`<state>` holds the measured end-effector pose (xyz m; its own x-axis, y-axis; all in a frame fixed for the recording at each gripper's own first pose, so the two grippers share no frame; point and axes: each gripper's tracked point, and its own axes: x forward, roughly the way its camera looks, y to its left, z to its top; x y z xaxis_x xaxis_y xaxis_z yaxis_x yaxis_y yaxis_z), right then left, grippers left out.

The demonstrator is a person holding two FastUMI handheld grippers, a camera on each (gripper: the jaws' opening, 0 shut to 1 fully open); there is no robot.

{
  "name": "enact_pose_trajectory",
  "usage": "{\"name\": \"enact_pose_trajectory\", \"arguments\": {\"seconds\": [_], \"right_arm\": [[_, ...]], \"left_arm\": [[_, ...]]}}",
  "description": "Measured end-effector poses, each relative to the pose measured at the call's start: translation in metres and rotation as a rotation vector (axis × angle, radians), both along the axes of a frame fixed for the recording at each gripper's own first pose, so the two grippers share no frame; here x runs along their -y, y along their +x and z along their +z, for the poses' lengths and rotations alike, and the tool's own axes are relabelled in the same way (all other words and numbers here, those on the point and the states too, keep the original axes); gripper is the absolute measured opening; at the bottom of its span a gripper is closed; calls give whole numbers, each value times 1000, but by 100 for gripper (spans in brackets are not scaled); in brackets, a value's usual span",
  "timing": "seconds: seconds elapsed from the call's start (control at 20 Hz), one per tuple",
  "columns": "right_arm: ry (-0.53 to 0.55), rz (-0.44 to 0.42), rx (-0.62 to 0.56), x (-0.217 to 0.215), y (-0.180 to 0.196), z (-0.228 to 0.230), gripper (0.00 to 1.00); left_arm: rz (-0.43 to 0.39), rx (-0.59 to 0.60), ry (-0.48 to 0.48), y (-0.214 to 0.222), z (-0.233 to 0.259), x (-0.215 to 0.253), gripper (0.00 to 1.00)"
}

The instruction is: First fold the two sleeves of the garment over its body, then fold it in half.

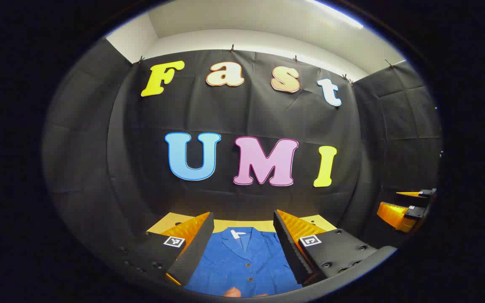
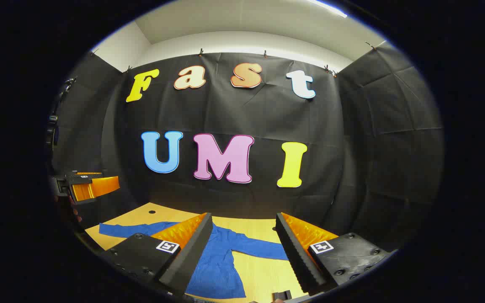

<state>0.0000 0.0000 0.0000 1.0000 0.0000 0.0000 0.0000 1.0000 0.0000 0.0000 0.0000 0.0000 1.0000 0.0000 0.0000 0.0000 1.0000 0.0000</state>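
Blue jacket [image 2: 221, 261] flat on wooden table [image 2: 263, 273], sleeves spread.
Left gripper [image 1: 242, 240] and right gripper [image 2: 242, 240] above it, jaws apart, empty.

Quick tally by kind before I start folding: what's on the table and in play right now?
Blue garment: 1
Sleeves spread out flat: 2, both unfolded
Grippers: 2, left gripper and right gripper, both open
Wooden table: 1
Total: 6

My left cam sits above the garment [image 1: 244, 263], facing the wall; my right cam sits right of it, same heading, both seeing the bench [image 2: 263, 229].
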Motion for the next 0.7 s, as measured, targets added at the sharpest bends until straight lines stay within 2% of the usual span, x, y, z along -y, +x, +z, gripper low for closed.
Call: {"name": "enact_pose_trajectory", "arguments": {"seconds": [0.05, 0.3, 0.4, 0.7], "right_arm": [[2, 2, 2, -1, 1, -1, 92], [-7, 11, 2, -6, 5, -4, 92], [-6, 10, -2, -6, 6, -7, 96], [-23, -18, -13, 4, 10, -17, 96]], "left_arm": [[7, 0, 4, 0, 0, -2, 81], [18, 3, 2, 0, 0, -7, 81], [21, 2, 4, 3, 0, -8, 80], [7, 12, -12, 9, 1, -8, 80]]}}
